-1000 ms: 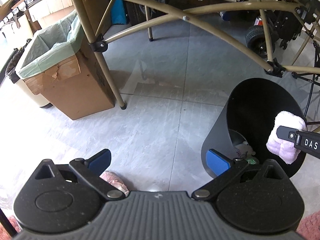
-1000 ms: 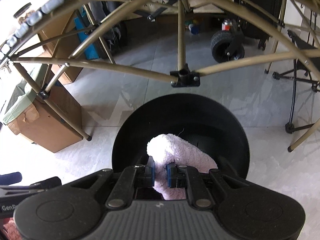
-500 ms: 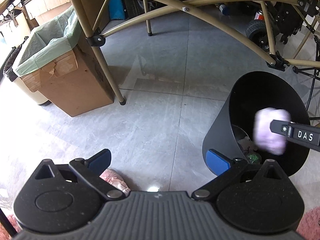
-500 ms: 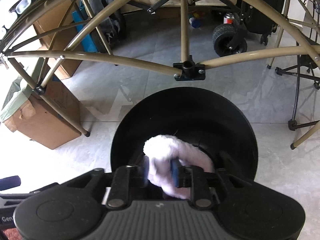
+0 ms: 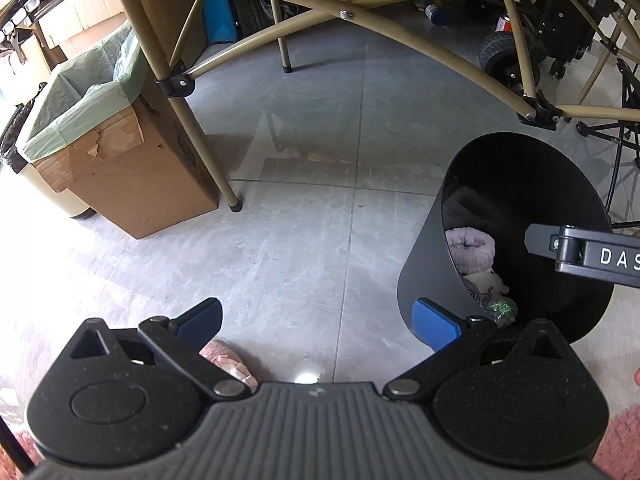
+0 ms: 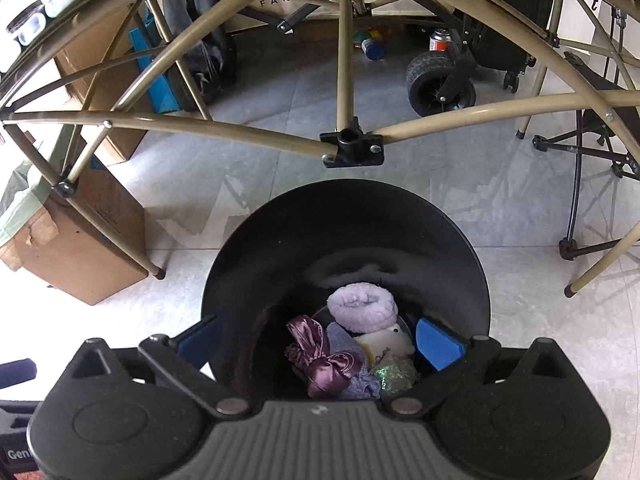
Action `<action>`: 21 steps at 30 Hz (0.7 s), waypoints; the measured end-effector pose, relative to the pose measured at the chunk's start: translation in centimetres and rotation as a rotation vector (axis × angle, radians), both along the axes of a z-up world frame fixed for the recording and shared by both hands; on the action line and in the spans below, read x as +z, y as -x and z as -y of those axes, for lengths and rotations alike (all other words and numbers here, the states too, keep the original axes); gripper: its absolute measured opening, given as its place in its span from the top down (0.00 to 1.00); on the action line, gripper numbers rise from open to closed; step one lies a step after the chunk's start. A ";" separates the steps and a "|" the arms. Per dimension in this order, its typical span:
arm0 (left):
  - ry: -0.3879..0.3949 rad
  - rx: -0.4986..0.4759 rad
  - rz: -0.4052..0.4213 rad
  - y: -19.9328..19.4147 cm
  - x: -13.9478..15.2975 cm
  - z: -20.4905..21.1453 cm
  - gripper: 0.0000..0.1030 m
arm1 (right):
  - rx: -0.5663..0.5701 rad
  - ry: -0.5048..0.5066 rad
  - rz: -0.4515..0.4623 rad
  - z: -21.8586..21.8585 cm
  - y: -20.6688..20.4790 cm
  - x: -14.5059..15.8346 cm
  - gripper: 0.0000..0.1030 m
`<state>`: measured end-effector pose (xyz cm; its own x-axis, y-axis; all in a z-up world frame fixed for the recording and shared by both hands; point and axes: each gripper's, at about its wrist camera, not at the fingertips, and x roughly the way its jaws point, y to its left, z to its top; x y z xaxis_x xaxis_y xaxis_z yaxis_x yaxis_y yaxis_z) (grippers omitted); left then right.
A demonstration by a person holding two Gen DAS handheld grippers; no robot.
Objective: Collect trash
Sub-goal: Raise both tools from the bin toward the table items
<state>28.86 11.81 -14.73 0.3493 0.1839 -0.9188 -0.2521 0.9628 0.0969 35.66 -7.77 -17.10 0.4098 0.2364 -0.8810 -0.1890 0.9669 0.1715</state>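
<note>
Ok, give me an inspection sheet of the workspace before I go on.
Surface: grey tiled floor, bare in the middle.
Job's things: black bin holds a lilac fluffy ring, purple satin cloth, white piece and green glittery scrap.
Clutter: pink fluffy item on the floor by the left claw.
Grippers: right claw over the bin, jaws just opened, nothing between them; left claw open, empty.
Cables: nothing seen.
Surroundings: tan folding frame, lined cardboard box, wheeled cart.

My right gripper (image 6: 320, 340) hangs over the black bin's (image 6: 256, 264) open mouth; tan frame bars (image 6: 240, 136) cross beyond, with bare floor (image 5: 304, 248) left of it.
</note>
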 end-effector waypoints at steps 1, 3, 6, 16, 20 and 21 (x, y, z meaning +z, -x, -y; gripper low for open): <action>-0.001 -0.002 0.000 0.0 0.0 0.1 0.00 | -0.001 0.001 0.001 0.0 0.0 0.0 0.00; -0.001 -0.004 0.001 0.0 0.0 0.1 0.00 | 0.000 0.004 0.004 0.1 0.1 0.1 0.00; -0.001 -0.007 0.004 0.0 0.0 0.3 0.00 | 0.005 0.004 0.009 0.2 0.2 0.2 0.00; 0.003 -0.020 0.020 0.2 0.5 0.7 0.00 | 0.030 -0.022 0.073 0.6 1.3 1.5 0.00; 0.004 -0.021 0.043 0.5 1.1 0.9 0.00 | 0.029 -0.070 0.108 1.4 1.9 2.5 0.00; 0.005 -0.021 0.049 0.6 1.3 0.9 0.00 | 0.028 -0.082 0.118 1.7 2.1 2.8 0.00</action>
<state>28.29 10.90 -13.44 0.3980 0.1716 -0.9012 -0.2360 0.9684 0.0802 33.60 -9.49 -14.30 0.5017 0.3189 -0.8041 -0.2396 0.9444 0.2250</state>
